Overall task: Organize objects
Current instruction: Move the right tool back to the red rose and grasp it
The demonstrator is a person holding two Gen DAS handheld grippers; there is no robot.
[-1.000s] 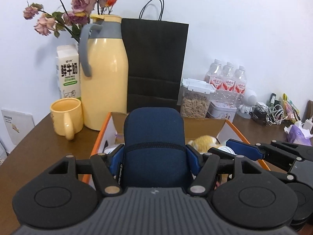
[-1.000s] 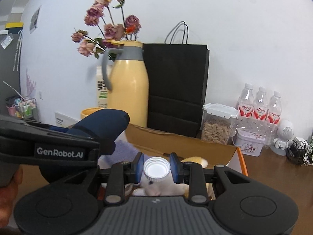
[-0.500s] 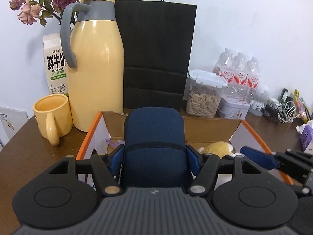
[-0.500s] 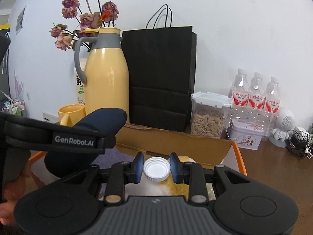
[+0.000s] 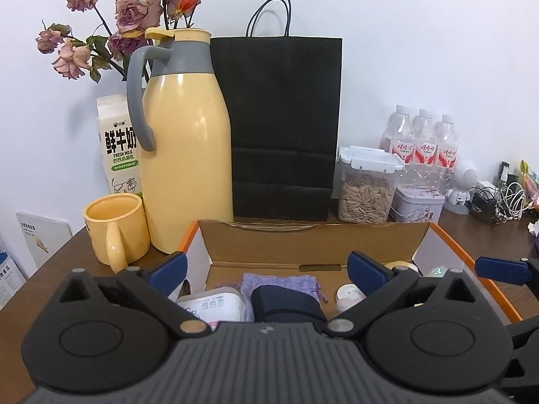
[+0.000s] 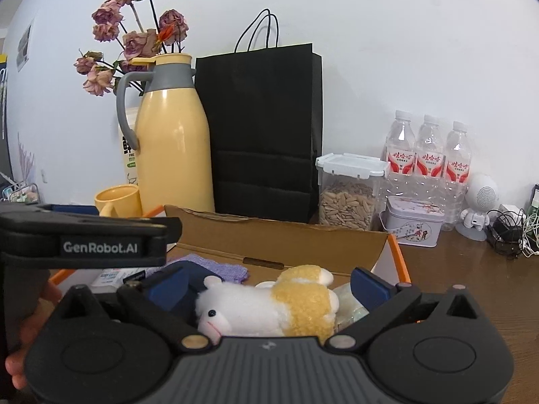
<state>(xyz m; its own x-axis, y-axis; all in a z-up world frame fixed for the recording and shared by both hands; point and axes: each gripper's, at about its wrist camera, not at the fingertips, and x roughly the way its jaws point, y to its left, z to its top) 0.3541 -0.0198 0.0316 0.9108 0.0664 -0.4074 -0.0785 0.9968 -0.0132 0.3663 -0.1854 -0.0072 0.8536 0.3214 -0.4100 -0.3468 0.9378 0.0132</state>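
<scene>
Behind the cardboard box [image 5: 313, 235] on your worktop [image 6: 471, 286] stands a thermos [image 5: 187, 141]. Both tongs, left [image 5: 266, 269] and right [image 6: 269, 286], gape wide, holding nothing. Inside lie a stiff navy case [image 5: 286, 303] and a soft, light plush toy [image 6: 269, 306]; pinch its body.

My brown wooden table [image 5: 40, 279] stands against a plain white wall [image 5: 421, 50], lit evenly with soft shadows behind whatever stands along it. At the far left of my right-hand view the wall [image 6: 404, 50] turns a corner, with small papers [image 6: 23, 48] stuck on it.
</scene>
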